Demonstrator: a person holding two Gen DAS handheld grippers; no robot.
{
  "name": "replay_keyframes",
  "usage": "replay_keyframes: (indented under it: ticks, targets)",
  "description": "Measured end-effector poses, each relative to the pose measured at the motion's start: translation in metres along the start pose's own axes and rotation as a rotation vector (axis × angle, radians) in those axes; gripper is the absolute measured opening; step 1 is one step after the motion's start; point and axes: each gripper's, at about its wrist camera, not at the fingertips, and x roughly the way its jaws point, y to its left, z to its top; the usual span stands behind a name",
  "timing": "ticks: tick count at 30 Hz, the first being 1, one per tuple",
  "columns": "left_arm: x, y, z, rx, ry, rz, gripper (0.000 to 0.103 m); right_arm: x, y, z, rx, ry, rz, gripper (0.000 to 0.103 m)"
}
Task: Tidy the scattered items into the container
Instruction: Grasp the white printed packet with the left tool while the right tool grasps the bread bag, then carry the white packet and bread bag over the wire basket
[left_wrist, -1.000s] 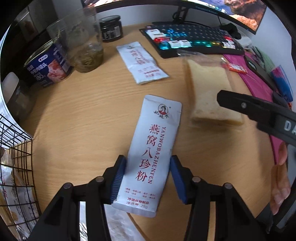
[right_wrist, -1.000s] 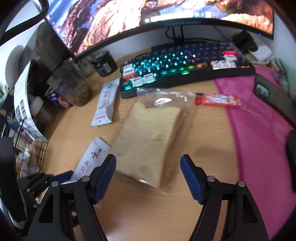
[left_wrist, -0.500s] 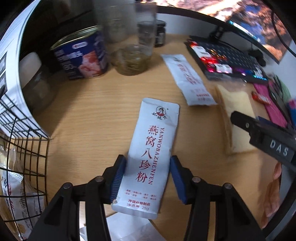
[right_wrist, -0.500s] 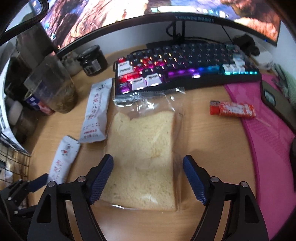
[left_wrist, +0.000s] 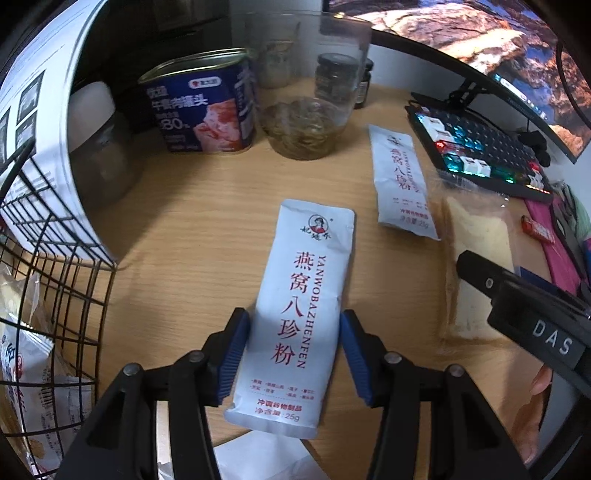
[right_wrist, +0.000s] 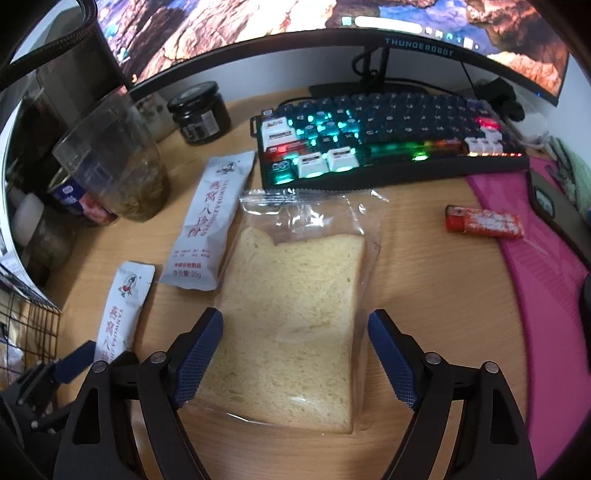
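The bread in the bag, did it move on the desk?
No. The bagged bread lies beside the same sachet, its top below the keyboard. Only the right hand-held gripper came closer.

Before you, a pale wood-grain surface (left_wrist: 192, 229) with a matt finish carries a smooth, matt white sachet (left_wrist: 299, 306) and a bread slice in clear, glossy crinkled plastic (right_wrist: 295, 306). Your tongs (right_wrist: 295, 354) show matt black plastic arms with ribbed blue pads (right_wrist: 197, 354). A black wire basket (left_wrist: 51, 295) and a shiny metal tin (left_wrist: 203, 107) stand nearby.
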Motion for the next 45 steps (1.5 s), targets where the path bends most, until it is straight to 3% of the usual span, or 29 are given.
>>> replay_keyframes:
  ticks: [11,14,19,26,31,35,38,45]
  targets:
    - [0.001,0.005,-0.001,-0.005,0.000,0.022,0.061,0.016,0.017,-0.001,0.008,-0.010,0.038,0.097]
    - [0.001,0.006,-0.001,-0.007,-0.002,0.021,0.061,0.018,0.021,0.000,0.023,-0.017,0.025,0.103]
    - [0.001,0.007,-0.002,-0.005,-0.002,0.022,0.061,0.024,0.028,0.007,0.064,-0.022,-0.024,0.103]
    - [0.000,0.008,-0.003,-0.007,-0.004,0.028,0.062,0.034,0.046,0.007,-0.154,-0.005,-0.075,0.103]
    - [0.000,0.008,-0.004,-0.008,-0.007,0.030,0.061,0.019,0.026,-0.001,-0.205,0.004,-0.048,0.086]
    - [-0.003,0.010,-0.006,-0.018,-0.012,0.008,0.055,0.007,0.002,-0.004,-0.155,0.032,-0.024,0.077]
    - [-0.008,0.012,-0.007,-0.029,-0.017,-0.004,0.054,-0.001,-0.018,-0.006,-0.084,0.037,0.019,0.075]
    - [-0.044,0.004,-0.005,-0.020,-0.082,0.002,0.054,-0.054,-0.023,-0.011,-0.086,-0.057,0.027,0.075]
